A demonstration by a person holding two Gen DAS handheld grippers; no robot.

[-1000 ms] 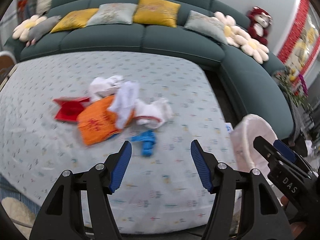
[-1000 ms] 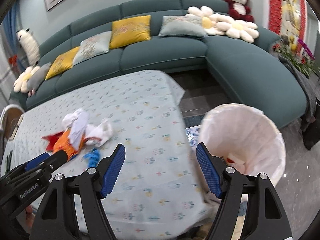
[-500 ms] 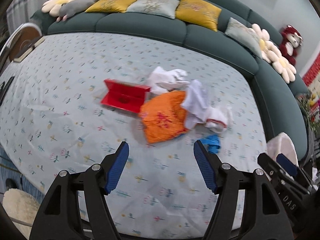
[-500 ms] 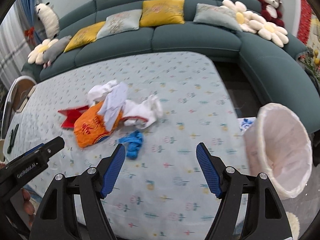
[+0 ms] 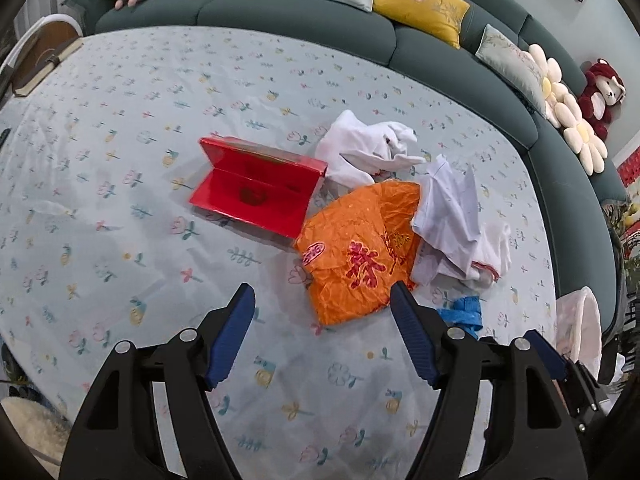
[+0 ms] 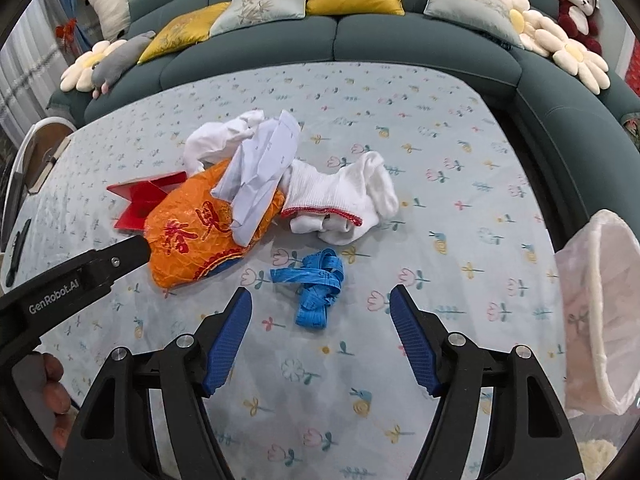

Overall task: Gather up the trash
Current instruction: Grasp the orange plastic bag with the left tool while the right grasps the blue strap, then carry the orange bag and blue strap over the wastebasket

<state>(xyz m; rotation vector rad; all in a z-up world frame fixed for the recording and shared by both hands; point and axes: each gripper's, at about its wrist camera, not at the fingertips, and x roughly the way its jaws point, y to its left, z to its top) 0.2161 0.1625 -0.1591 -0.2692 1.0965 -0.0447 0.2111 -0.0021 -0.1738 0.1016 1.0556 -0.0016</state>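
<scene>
Lying just beyond right fingers (image 6: 412, 334), blue strap (image 6: 316, 284), orange bag (image 6: 200, 228) left

On the black body of the left gripper (image 6: 76, 280), seen from my right wrist camera, I read "GenRobot.AI" in white letters. The crumpled orange plastic bag (image 5: 356, 256) carries large red Chinese characters, which I can see but cannot make out for certain.

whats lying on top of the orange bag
A crumpled sheet of white paper lies across the far right part of the orange bag. The red box sits behind it, partly hidden. What is under the bag cannot be seen.
</scene>
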